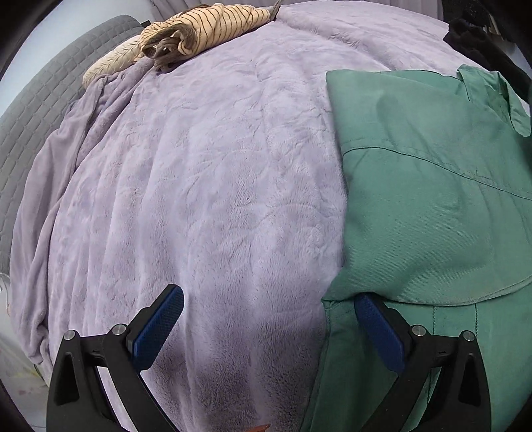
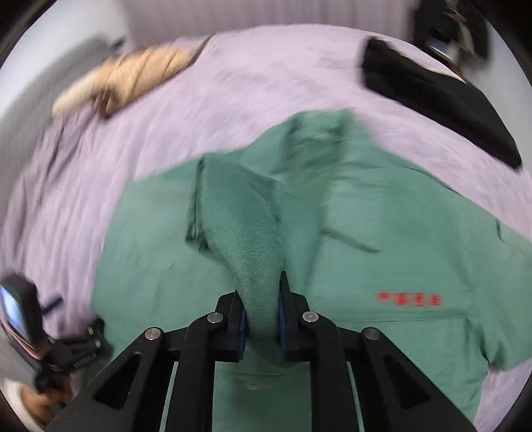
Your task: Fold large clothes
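A: Left wrist view first: the left gripper (image 1: 269, 327) has its fingers spread wide, nothing between them. It hangs low over the lilac plush blanket (image 1: 206, 186), and its right finger reaches the edge of the green work jacket (image 1: 432, 199).

B: Where does the jacket lie?

A: Flat on the blanket, to the right. One side looks already folded over, giving a straight edge. A striped beige garment (image 1: 206, 30) lies bunched at the far end, untouched.

B: And the right wrist view?

A: Blurred, so I judge it in motion. The right gripper (image 2: 261, 319) pinches a fold of the jacket, likely a sleeve (image 2: 239, 226), raised above the body with the red lettering (image 2: 410, 299). A black garment (image 2: 439, 96) lies beyond.

B: Progress?

A: Early, I think: this sleeve is not laid down yet, the lengthwise folds remain, and other clothes wait.
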The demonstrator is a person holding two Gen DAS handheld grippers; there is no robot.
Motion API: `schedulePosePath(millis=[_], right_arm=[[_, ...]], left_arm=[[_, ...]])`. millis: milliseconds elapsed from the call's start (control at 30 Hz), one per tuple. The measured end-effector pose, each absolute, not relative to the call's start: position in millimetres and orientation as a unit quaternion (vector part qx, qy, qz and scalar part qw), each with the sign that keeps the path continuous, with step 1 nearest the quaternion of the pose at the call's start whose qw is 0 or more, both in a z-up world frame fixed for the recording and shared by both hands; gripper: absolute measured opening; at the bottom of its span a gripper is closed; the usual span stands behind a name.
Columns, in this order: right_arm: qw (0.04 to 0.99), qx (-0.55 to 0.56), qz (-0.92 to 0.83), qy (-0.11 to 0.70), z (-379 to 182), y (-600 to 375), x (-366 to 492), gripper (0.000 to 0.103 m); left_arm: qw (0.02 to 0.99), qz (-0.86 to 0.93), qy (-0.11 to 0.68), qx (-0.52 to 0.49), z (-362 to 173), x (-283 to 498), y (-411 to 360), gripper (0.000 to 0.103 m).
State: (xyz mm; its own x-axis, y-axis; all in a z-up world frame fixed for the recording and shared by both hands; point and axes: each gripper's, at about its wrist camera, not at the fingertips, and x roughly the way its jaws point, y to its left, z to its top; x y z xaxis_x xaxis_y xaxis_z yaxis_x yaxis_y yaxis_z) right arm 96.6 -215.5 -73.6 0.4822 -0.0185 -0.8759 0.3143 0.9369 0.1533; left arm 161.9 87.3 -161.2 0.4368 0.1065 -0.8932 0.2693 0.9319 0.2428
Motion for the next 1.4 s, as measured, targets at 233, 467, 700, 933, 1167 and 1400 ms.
schedulePosePath(millis=[233,467,700,933,1167,1400], right_arm=[[0.752,0.423,-0.161,0.478,-131,-365,30,0.074],[0.746,0.476,-0.105,0.453,-144,-374,18,0.074],[0.752,0.404,-0.107,0.509,-141,-353,60,0.063],[0.764,0.377,-0.104,0.514,-131,-355,65,0.008],[0.804,0.298,-0.091,0.506,-114,-353,81,0.008],[0.758,0.352,-0.16,0.525,-136,-368,33,0.019]], left_arm=[[0.81,-0.079,0.546,0.197,-146,159,91,0.103],[0.824,-0.107,0.536,0.15,-112,192,80,0.103],[0.793,-0.142,0.585,0.091,-155,270,32,0.103],[0.806,-0.134,0.573,0.066,-144,290,30,0.011],[0.807,-0.095,0.577,0.085,-160,294,42,0.011],[0.823,-0.1,0.55,0.104,-121,273,63,0.011]])
